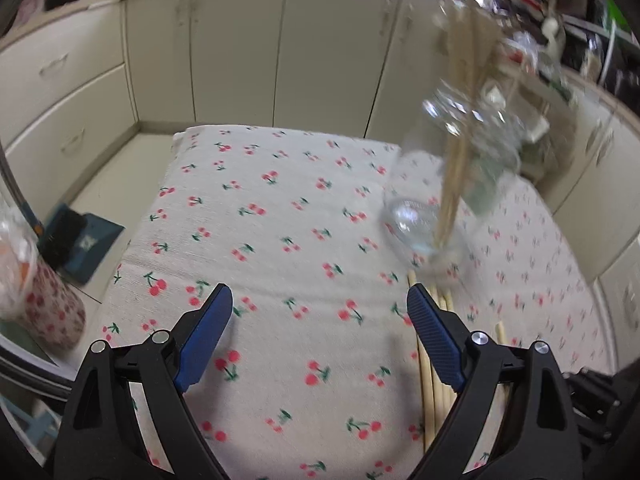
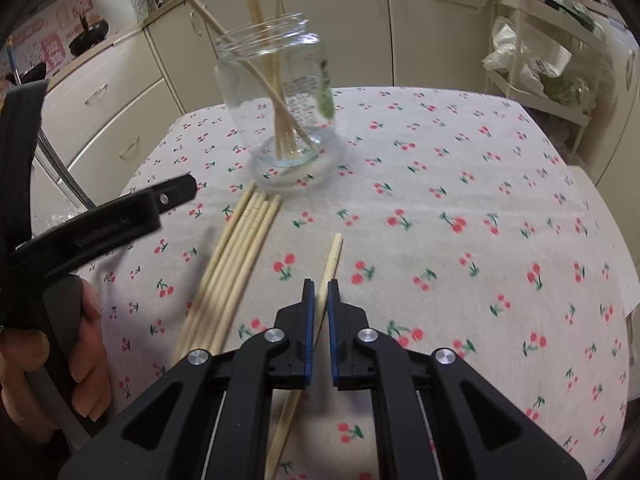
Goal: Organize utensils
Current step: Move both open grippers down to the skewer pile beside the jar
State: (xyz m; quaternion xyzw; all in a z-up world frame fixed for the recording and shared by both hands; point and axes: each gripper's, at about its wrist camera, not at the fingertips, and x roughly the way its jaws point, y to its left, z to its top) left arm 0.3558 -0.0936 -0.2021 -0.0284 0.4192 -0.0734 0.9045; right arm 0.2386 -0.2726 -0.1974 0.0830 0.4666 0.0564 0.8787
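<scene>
In the left wrist view the glass jar (image 1: 452, 184) at right centre is smeared by motion blur, so its rim and the chopsticks inside it (image 1: 456, 168) are hard to make out. The left gripper (image 1: 320, 300) at the bottom of the frame has its blue-padded fingers (image 1: 206, 332) spread wide with only cherry-print tablecloth (image 1: 260, 208) between them. Its right finger hides part of a bundle of loose chopsticks (image 1: 434, 396) lying on the cloth. A cherry-patterned cup (image 1: 48, 312) at the left edge is cut off and blurred.

In the right wrist view the jar (image 2: 280, 92) stands upright at upper centre, several chopsticks (image 2: 280, 120) leaning in it with their tops cut off by the frame edge. The jar bears printed text and a green mark, too small to read. The bundle of chopsticks (image 2: 236, 264) lies on the tablecloth (image 2: 460, 184) just below the jar. The right gripper (image 2: 320, 300) at bottom centre has its fingers narrowed to a slim gap, a single chopstick (image 2: 331, 258) running between them; whether the pads press on it I cannot tell, and the gripper body hides its lower stretch. At left the left gripper (image 2: 176, 192) shows embossed lettering, unreadable, held by a hand (image 2: 52, 364) that the frame cuts off.
</scene>
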